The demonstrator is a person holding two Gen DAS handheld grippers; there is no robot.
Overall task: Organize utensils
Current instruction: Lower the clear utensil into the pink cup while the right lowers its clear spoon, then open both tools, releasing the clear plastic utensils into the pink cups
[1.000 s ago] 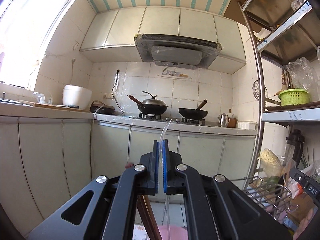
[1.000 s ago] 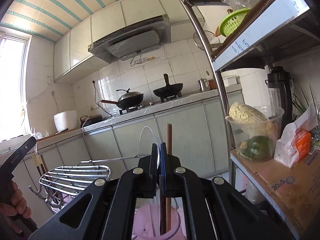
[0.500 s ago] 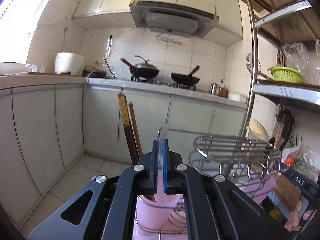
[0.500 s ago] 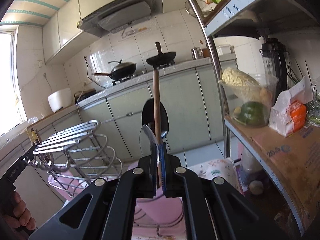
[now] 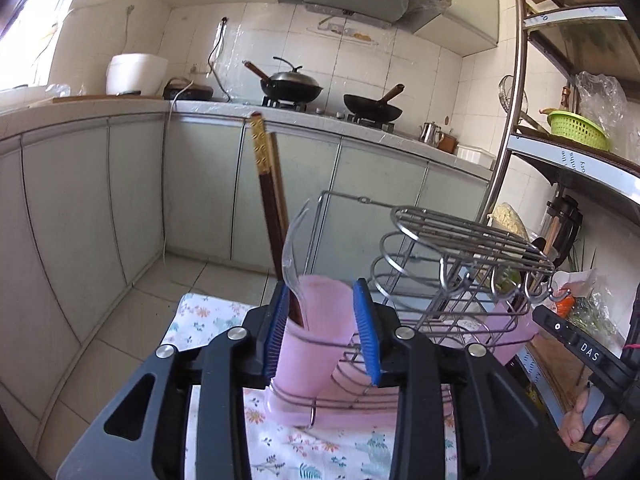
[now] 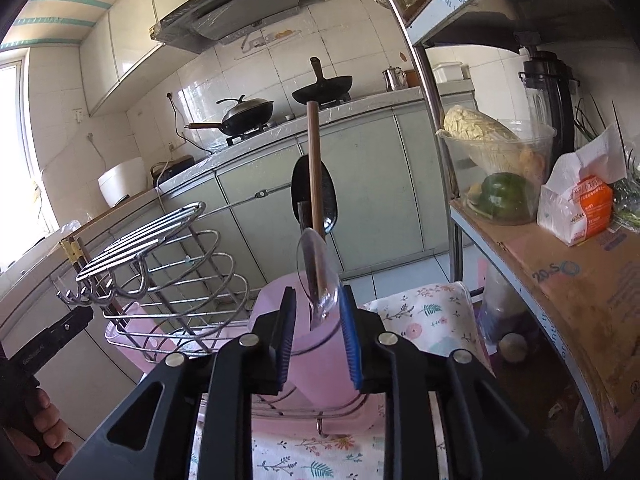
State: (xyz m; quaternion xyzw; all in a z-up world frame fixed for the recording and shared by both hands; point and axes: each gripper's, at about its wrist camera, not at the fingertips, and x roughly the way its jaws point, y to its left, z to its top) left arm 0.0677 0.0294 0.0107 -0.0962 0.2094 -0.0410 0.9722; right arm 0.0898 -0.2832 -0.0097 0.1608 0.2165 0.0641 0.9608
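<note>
Clear plastic spoons [image 5: 294, 256] [image 6: 318, 280] stand in pink cups [image 5: 316, 320] [image 6: 320, 344] of the wire rack [image 5: 460, 248]; my left fingers [image 5: 320, 332] and right fingers [image 6: 316, 336] are opening, released.

Shiny metal wire rack [image 5: 460, 248], matt pink plastic cup [image 5: 316, 336], floral cloth [image 5: 200, 320].

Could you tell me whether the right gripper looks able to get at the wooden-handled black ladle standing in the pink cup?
Probably yes: the right gripper, jaws opening, faces the pink cup, and the ladle stands behind the clear spoon, its handle free above.
</note>
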